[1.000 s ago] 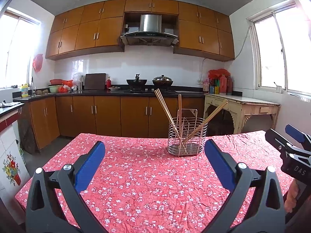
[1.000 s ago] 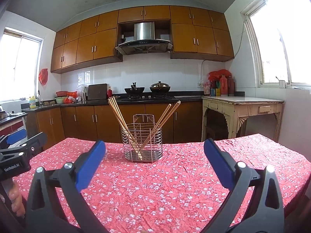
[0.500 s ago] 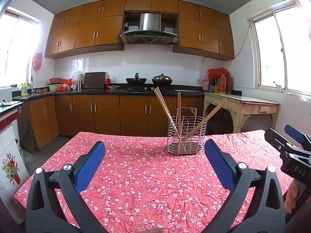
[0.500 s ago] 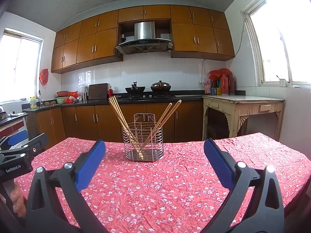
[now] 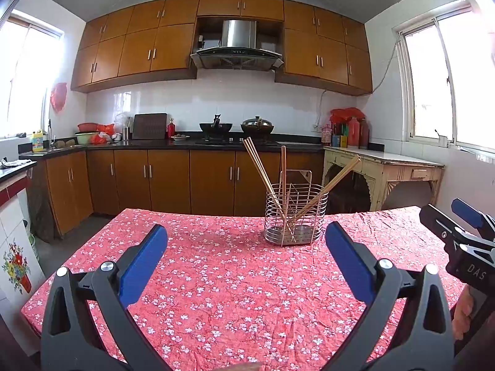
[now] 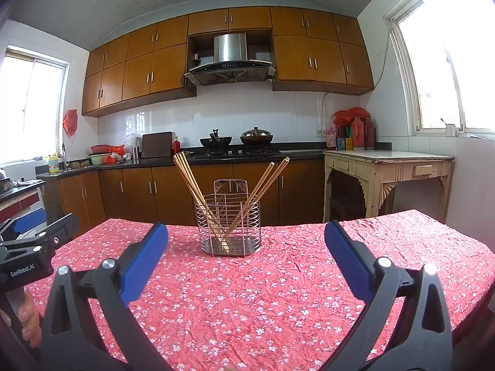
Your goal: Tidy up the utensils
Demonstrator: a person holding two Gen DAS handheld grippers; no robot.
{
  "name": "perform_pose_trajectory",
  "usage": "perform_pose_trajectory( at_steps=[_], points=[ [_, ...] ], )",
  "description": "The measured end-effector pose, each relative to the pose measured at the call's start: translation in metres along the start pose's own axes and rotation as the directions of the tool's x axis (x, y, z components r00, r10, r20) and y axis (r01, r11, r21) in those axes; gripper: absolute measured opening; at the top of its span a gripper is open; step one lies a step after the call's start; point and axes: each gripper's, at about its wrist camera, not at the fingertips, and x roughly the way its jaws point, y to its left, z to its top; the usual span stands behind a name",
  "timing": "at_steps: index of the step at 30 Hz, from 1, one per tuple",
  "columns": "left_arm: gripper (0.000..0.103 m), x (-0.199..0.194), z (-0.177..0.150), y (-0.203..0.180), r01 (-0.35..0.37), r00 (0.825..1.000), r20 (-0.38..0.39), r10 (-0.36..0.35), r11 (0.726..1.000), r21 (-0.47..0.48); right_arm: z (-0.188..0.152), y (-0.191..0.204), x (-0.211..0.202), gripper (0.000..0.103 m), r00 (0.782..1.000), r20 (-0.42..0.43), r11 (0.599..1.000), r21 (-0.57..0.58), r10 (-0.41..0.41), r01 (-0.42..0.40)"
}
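We see a kitchen with brown cupboards (image 5: 148, 49) and a counter (image 5: 222, 281) wearing a crinkly red cloth with tiny white flowers. Our left hand-held gripper (image 5: 246, 255) and right hand-held gripper (image 6: 246, 255) both hang over the cloth with their blue fingers (image 6: 144, 258) spread wide, holding nothing. Well ahead, between them, stands a round shiny wire basket (image 6: 228, 227), with thin wooden chopsticks (image 6: 198, 196) leaning out of it.
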Motion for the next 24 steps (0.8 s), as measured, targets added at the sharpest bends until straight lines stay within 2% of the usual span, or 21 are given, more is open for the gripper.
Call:
perform_pose_trajectory(
  at_steps=[24],
  points=[
    [0.101,0.0005,-0.0023,-0.0047,0.002,1.0,-0.005,-0.002,1.0,0.001,-0.0031,0.0,0.0007,0.099,1.0,-0.003,1.0,0.005,0.003,-0.003]
  ],
)
